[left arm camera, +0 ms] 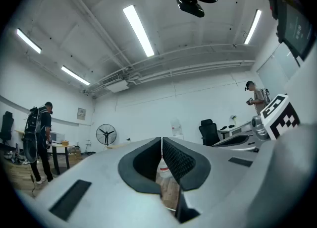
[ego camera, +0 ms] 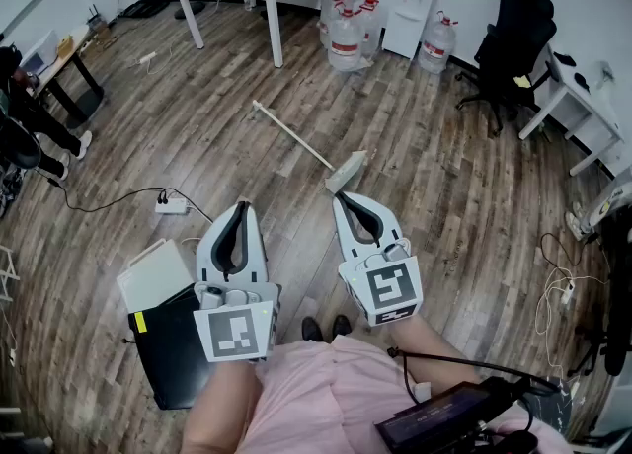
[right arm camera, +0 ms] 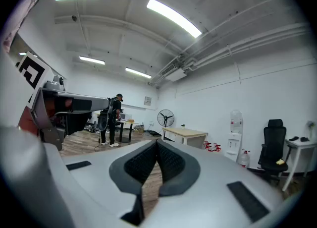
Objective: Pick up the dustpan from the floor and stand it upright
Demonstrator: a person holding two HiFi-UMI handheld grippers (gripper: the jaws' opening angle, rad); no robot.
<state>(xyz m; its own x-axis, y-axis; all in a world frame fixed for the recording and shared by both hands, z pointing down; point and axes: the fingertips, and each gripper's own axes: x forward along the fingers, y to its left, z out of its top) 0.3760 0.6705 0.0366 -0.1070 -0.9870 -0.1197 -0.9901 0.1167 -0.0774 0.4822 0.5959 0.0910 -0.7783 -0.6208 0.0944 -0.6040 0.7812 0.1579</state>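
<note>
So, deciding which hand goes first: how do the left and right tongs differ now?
In the head view the right tongs end beside the pale long-handled dustpan lying on the wood-plank floor; the left tongs end over bare planks. The right tongs angle inward; the left tongs run straight ahead. Both are shut and empty.

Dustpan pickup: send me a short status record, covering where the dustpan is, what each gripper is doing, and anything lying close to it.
dustpan: lying flat on the wood floor, long handle pointing away from the person, not held
left gripper: fingers together, nothing between them
right gripper: fingers together, nothing between them, tips aimed toward the pan end
nearby: power strip with its cable on the floor, off to the left
task state: pickup not yet begun
</note>
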